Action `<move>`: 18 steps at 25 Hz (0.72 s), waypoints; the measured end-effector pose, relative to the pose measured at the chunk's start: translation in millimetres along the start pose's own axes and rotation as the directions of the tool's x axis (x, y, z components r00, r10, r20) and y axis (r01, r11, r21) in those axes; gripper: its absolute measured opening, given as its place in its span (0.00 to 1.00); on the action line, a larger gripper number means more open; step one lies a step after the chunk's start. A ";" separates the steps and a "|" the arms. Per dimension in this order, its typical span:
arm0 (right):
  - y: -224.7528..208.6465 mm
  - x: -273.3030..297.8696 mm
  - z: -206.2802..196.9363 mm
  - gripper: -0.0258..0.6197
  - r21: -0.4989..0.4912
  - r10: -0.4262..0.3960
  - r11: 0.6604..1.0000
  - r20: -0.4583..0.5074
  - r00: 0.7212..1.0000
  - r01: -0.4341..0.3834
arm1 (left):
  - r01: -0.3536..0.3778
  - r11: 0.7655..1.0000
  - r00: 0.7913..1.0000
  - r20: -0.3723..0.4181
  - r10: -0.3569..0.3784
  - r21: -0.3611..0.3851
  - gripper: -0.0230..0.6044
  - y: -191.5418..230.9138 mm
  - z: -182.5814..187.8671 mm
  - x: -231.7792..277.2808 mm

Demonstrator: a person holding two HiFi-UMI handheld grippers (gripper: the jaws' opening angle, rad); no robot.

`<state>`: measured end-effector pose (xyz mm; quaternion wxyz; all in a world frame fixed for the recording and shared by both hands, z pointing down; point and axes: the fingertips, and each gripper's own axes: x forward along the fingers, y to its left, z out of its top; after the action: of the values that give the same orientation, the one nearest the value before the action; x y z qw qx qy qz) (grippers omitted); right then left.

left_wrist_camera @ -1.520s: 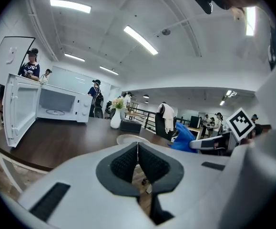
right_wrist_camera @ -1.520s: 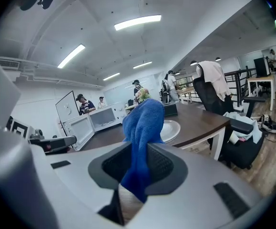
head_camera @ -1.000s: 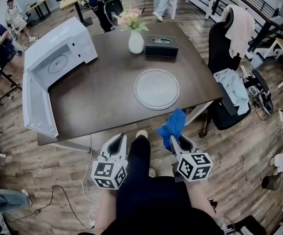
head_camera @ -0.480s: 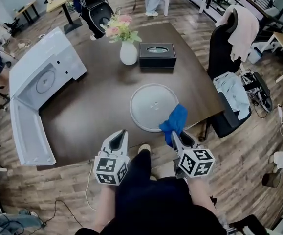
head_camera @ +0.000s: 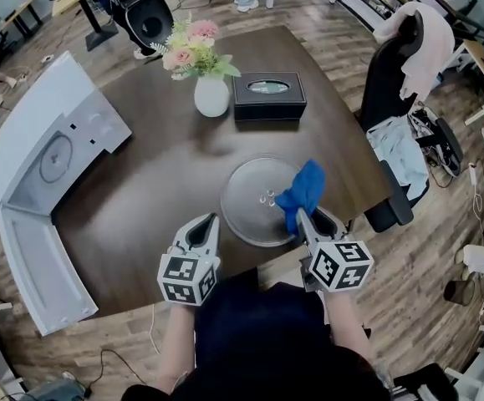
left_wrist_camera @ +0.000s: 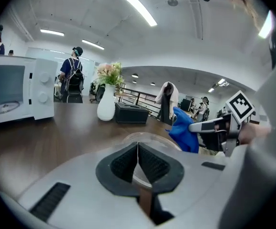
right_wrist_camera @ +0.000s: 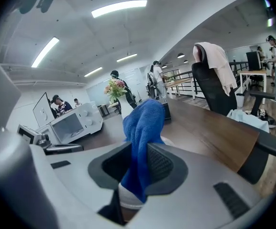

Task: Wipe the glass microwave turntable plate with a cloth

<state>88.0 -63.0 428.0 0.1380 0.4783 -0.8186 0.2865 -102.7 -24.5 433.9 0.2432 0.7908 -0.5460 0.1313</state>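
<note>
The round glass turntable plate point(head_camera: 254, 200) lies flat on the dark table point(head_camera: 158, 182) near its front edge. A blue cloth point(head_camera: 303, 189) is clamped in my right gripper point(head_camera: 302, 215), which is shut on it; the cloth hangs over the plate's right part. In the right gripper view the cloth point(right_wrist_camera: 142, 132) stands up between the jaws. My left gripper point(head_camera: 205, 226) is shut and empty, at the plate's near left edge. In the left gripper view the plate point(left_wrist_camera: 149, 140) shows just past the closed jaws, with the cloth point(left_wrist_camera: 184, 132) at right.
A white microwave point(head_camera: 45, 153) with its door open sits at the table's left. A vase of flowers point(head_camera: 208, 90) and a black tissue box point(head_camera: 269, 97) stand behind the plate. An office chair point(head_camera: 400, 82) with draped clothes stands at the right.
Both grippers have moved forward over the table. The cloth now hangs over the plate's right part; a second ago it was off the table's front edge.
</note>
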 end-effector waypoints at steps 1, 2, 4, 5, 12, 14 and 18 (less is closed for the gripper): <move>-1.1 5.1 1.5 0.16 -0.001 -0.008 1.000 -0.002 1.000 0.008 | 0.014 1.000 1.000 -0.017 -0.015 -0.011 0.05 2.9 -2.9 6.4; -1.9 9.8 3.1 0.16 -0.002 -0.016 1.000 -0.004 1.000 0.016 | 0.029 0.999 0.999 -0.034 -0.030 -0.021 0.05 5.2 -5.7 12.5; -2.0 18.3 5.9 0.16 -0.004 -0.023 1.000 -0.008 1.000 0.023 | 0.049 0.998 0.996 -0.071 -0.051 -0.033 0.05 9.3 -11.2 23.7; -1.3 22.0 6.6 0.16 -0.006 -0.023 1.000 -0.013 1.000 0.023 | 0.052 0.998 0.994 -0.091 -0.055 -0.035 0.05 11.5 -14.3 28.7; 1.7 41.1 -2.6 0.16 -0.035 -0.010 0.999 -0.086 0.996 0.007 | 0.026 0.999 0.974 -0.228 -0.017 0.036 0.05 19.3 -39.3 49.8; 2.0 46.7 -5.1 0.16 -0.048 -0.003 0.999 -0.108 0.994 -0.002 | 0.022 0.998 0.964 -0.266 -0.004 0.064 0.05 19.7 -47.2 53.6; 6.4 58.8 0.9 0.16 -0.108 0.016 0.994 -0.125 0.992 -0.030 | 0.015 0.998 0.944 -0.331 0.008 0.068 0.05 19.5 -62.8 59.6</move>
<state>52.9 -102.5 454.5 0.2111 0.4418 -0.8285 0.2718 -95.1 -44.6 519.9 0.3038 0.7666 -0.4911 0.2808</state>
